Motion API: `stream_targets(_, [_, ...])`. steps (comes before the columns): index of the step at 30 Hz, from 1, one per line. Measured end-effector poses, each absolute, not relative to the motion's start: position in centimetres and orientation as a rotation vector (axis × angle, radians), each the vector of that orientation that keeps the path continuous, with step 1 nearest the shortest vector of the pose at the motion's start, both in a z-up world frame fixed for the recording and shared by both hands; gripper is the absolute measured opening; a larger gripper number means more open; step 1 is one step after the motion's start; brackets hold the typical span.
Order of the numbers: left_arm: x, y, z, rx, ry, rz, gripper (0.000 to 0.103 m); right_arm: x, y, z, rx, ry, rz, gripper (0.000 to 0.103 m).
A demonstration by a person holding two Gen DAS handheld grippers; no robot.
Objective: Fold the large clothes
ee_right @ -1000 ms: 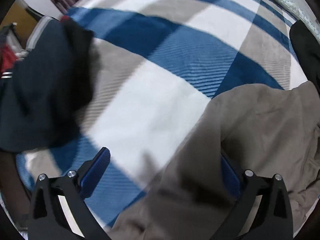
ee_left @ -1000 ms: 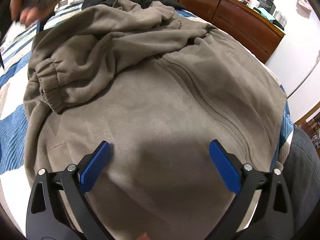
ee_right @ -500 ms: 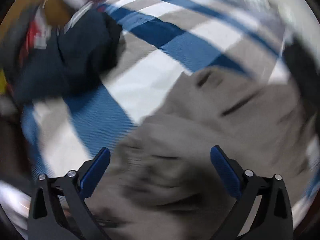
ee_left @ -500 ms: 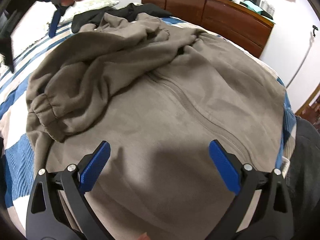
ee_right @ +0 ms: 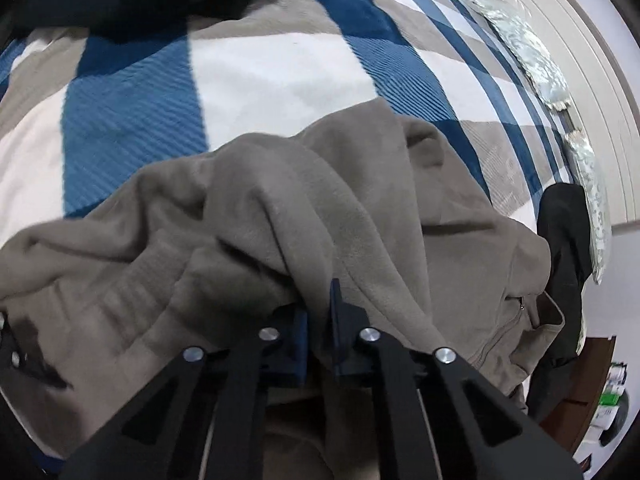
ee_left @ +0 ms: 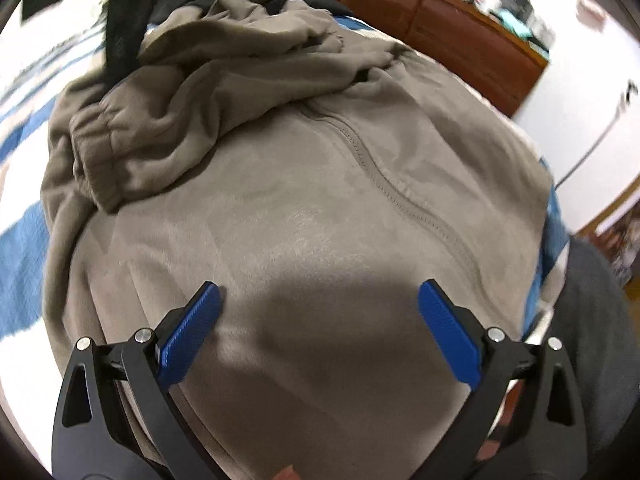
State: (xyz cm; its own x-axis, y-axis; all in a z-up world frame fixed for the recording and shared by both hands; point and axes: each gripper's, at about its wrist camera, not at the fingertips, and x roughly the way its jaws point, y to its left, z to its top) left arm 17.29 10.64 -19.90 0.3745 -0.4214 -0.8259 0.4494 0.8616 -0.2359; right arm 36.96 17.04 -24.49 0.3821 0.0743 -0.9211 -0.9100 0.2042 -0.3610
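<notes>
On the striped bed the taupe fleece jacket lies zip-up w/ one sleeve bunched across it. Your right gripper fingers have just closed, pinching a sleeve fold; left gripper fingers are spread above the hem. It's soft, floppy fabric, probably fairly light, so grab seams/cuffs, not loose mid-cloth.

Taupe fleece jacket: lies spread on blue-white-grey striped bedspread, front up, zip seam running diagonally down body. One sleeve folded across upper chest, elastic cuff bunched at left side. Upper part crumpled into folds. Fold of fabric near cuff pinched between blue pads. Small zip pocket visible.
</notes>
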Motion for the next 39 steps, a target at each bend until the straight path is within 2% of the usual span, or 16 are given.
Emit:
stream_targets(6, [16.7,11.7,-20.9,-0.040,1.121,-0.530,0.097,32.2,16.1,-22.1,-1.179,0.904,0.901,0.002])
stream_targets(11, [15.6,12.6,-21.2,-0.042,1.137,-0.524,0.097,29.5,14.9,-24.5,-1.173,0.984,0.922,0.002])
stream_targets(17, [15.4,13.1,-21.6,-0.046,1.143,-0.534,0.097,30.4,13.5,-28.7,-0.939,1.079,0.906,0.003])
stream_targets(21, [15.3,11.7,-22.2,0.069,1.134,-0.525,0.097,32.8,11.8,-29.7,-0.656,1.141,0.885,0.004])
stream_targets(25, [14.7,10.5,-22.5,0.180,1.099,-0.511,0.097,32.3,10.1,-29.2,-0.539,1.078,0.872,0.008])
stream_targets(26, [14.6,10.3,-22.6,0.189,1.091,-0.509,0.097,32.0,9.7,-28.8,-0.531,1.055,0.866,0.012])
stream_targets(28, [14.2,10.5,-22.5,0.180,1.057,-0.514,0.097,31.3,8.4,-27.5,-0.481,1.035,0.858,0.029])
stream_targets(30, [13.5,10.9,-22.4,0.153,1.026,-0.508,0.097,30.7,6.2,-25.0,-0.398,0.993,0.846,0.075])
stream_targets(32, [12.6,11.1,-21.8,0.147,1.013,-0.466,0.097,29.8,3.2,-22.7,-0.286,0.950,0.869,0.097])
stream_targets(39, [9.3,12.9,-18.8,0.059,1.025,-0.335,0.097,22.5,-14.0,-16.7,0.035,0.842,0.803,0.098])
